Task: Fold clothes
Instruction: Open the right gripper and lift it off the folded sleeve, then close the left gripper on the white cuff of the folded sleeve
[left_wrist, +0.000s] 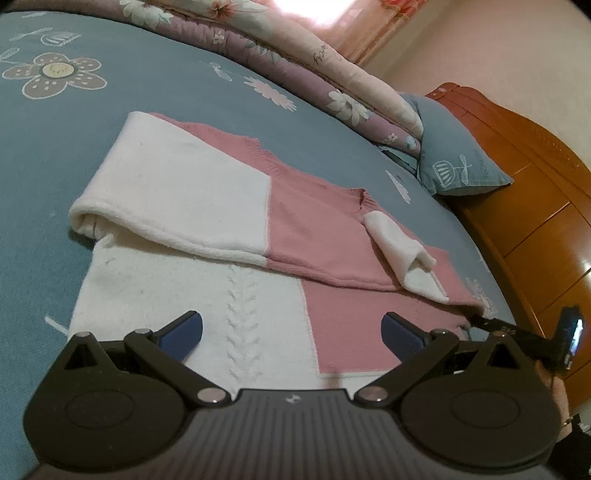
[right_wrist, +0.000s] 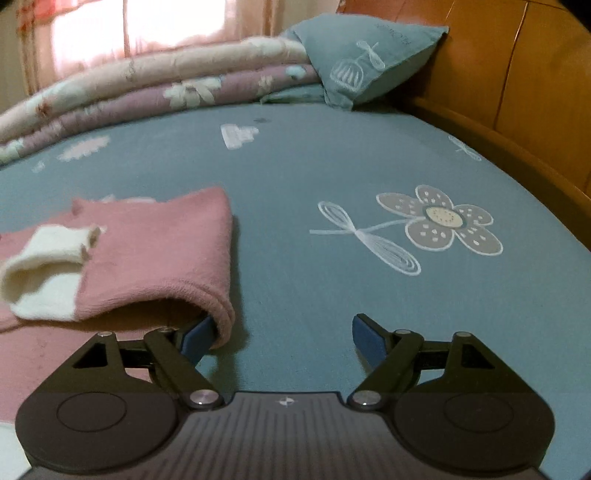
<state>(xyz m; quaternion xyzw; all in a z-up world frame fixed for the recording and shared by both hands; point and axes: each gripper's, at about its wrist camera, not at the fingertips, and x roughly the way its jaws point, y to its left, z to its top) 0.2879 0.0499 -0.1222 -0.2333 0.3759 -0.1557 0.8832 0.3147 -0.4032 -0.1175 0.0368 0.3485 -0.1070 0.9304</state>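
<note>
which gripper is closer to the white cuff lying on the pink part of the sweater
Right. The right gripper sits at the folded pink edge just beside the white cuff; the left gripper hovers over the sweater's white cable-knit half, farther from it.

Dim room – blown-out window (right_wrist: 136, 33) backlight, fisheye-bent edges, slight blur.

Pink-and-white sweater (left_wrist: 207, 206); blue flower-printed sheet (right_wrist: 332, 155)

One pink-and-white knit sweater (left_wrist: 229, 206) on the bed, one blue pillow (left_wrist: 458, 162) far right by the one wooden headboard (left_wrist: 535, 177), one folded floral quilt (left_wrist: 295, 74) at the far side, and two grippers: left (left_wrist: 291, 332), right (right_wrist: 282, 338).
</note>
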